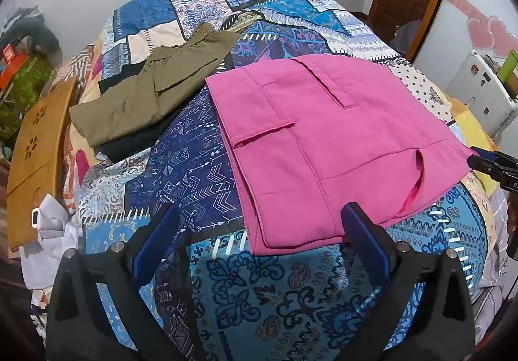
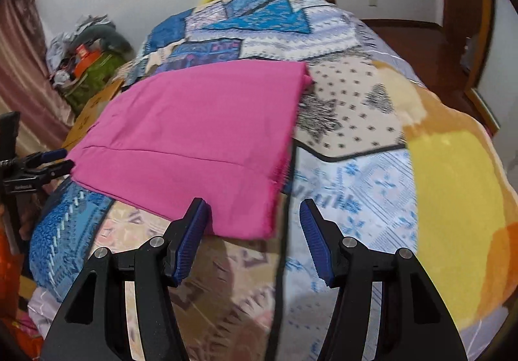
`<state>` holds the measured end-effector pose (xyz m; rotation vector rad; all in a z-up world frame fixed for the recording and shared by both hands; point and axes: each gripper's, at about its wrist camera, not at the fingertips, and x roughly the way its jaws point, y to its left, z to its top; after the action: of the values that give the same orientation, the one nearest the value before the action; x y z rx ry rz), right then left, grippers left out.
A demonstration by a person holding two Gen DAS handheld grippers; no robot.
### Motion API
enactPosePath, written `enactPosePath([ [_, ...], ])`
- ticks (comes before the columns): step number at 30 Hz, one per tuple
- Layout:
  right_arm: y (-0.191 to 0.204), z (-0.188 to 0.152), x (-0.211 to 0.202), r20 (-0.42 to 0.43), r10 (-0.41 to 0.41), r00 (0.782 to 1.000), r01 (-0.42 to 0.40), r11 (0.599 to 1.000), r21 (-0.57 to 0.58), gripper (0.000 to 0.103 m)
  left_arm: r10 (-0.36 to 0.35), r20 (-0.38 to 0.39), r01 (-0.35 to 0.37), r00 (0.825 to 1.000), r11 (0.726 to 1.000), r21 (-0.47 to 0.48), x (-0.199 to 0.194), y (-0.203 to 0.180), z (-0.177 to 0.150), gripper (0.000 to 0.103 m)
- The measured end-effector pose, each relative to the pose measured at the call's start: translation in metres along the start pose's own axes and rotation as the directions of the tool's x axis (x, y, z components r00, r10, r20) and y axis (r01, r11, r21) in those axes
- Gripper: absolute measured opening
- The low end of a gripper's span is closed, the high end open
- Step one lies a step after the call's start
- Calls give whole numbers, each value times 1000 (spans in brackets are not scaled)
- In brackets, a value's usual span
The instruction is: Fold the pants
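— Blue pads first: the left gripper [image 1: 262, 225] hangs low over the patterned bedspread [image 1: 200, 167], its jaws spread about as wide as they go, with nothing between them.

— And the pants?

— Pink pants [image 1: 323, 147], folded into a flat rectangle, lie on the bedspread just beyond those pads. One pad sits at the near hem, though I can't tell whether it touches the cloth. A pocket flap and a belt loop face up.

— What about the other hand's tool?

— Right gripper [image 2: 255, 222] is roughly half open and holds nothing. In its own view the near corner of the pink pants [image 2: 200, 134] lies in front of the gap, nearer the left pad; the picture is smeared there, so contact is unclear. From the left camera its tips [image 1: 489, 160] show at the right edge of the pants.

— Anything else on the bed?

— Olive pants [image 1: 152, 92], folded, on a dark garment [image 1: 129, 144] to the far left — well apart from the pink ones. A wooden board [image 1: 35, 160] stands beside the bed.
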<state>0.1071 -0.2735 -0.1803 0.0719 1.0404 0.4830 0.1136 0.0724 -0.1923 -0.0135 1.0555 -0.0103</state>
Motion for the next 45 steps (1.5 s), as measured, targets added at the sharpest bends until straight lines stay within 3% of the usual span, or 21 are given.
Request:
enactPosePath([
  [8, -4, 14, -16, 37, -30, 999, 31, 1000, -4, 57, 30, 29, -28, 999, 997, -77, -12, 9, 18, 102],
  [12, -1, 35, -22, 87, -32, 996, 33, 999, -19, 58, 33, 63, -24, 997, 990, -143, -16, 25, 40, 102],
  [15, 1, 51, -21, 124, -37, 992, 41, 999, -31, 64, 33, 67, -20, 997, 982, -188, -10, 39, 61, 102],
  [21, -2, 84, -7, 159, -37, 987, 46, 998, -50, 65, 69, 67, -54, 995, 978, -202, 10, 55, 100, 102],
  [29, -18, 118, 42, 135, -49, 990, 59, 995, -75, 65, 49, 32, -42, 998, 980, -196, 53, 58, 138, 102],
  [33, -31, 133, 75, 80, -45, 996, 50, 997, -58, 65, 25, -1, -24, 1000, 977, -210, 79, 58, 147, 102],
  [38, -45, 150, 112, 20, -41, 999, 41, 999, -34, 65, -25, -54, 12, 998, 973, -230, 107, 59, 149, 102],
  [43, -49, 157, 141, -44, -8, 999, 6, 999, -35, 65, -18, -95, 3, 995, 988, -153, 124, 50, 141, 102],
  [45, -50, 156, 150, -60, -5, 998, 3, 999, -35, 59, -18, -100, 5, 995, 991, -132, 127, 49, 137, 102],
])
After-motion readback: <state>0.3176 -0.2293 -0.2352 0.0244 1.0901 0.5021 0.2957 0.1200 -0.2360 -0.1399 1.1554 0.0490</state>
